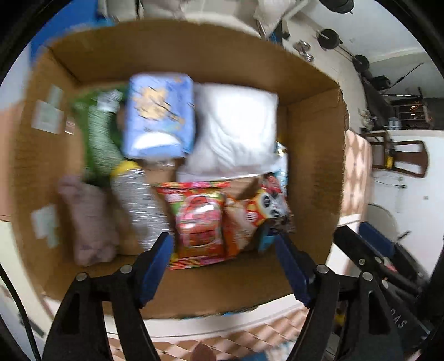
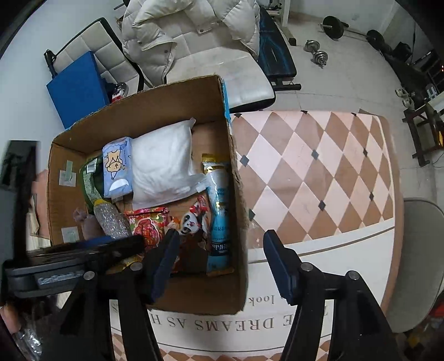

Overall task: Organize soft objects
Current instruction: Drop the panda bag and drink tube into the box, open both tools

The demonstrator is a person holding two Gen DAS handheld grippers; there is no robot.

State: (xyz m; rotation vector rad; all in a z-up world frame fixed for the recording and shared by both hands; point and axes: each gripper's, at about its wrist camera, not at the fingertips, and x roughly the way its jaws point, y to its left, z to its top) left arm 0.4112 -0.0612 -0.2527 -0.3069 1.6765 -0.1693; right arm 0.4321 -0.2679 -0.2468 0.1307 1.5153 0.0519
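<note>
An open cardboard box (image 1: 310, 155) (image 2: 166, 97) stands on a checkered rug. Inside lie a white pillow (image 1: 236, 125) (image 2: 163, 163), a blue tissue pack (image 1: 159, 113) (image 2: 116, 169), a green packet (image 1: 100, 136), a clear plastic bottle (image 1: 141, 205) (image 2: 111, 219), a pinkish soft toy (image 1: 88, 219), a red snack bag (image 1: 199, 219) (image 2: 147, 225), a panda snack bag (image 1: 266, 205) (image 2: 191, 222) and a blue-white pouch (image 2: 219, 208). My left gripper (image 1: 224, 263) is open and empty above the box's near side. My right gripper (image 2: 219, 261) is open and empty over the box's right wall.
The checkered rug (image 2: 319, 172) with printed lettering spreads to the right of the box. A white padded jacket (image 2: 188, 25) lies on a white seat behind it. A blue pad (image 2: 77, 89), a bench, dumbbells (image 2: 316, 52) and a wooden chair (image 1: 396, 158) stand around.
</note>
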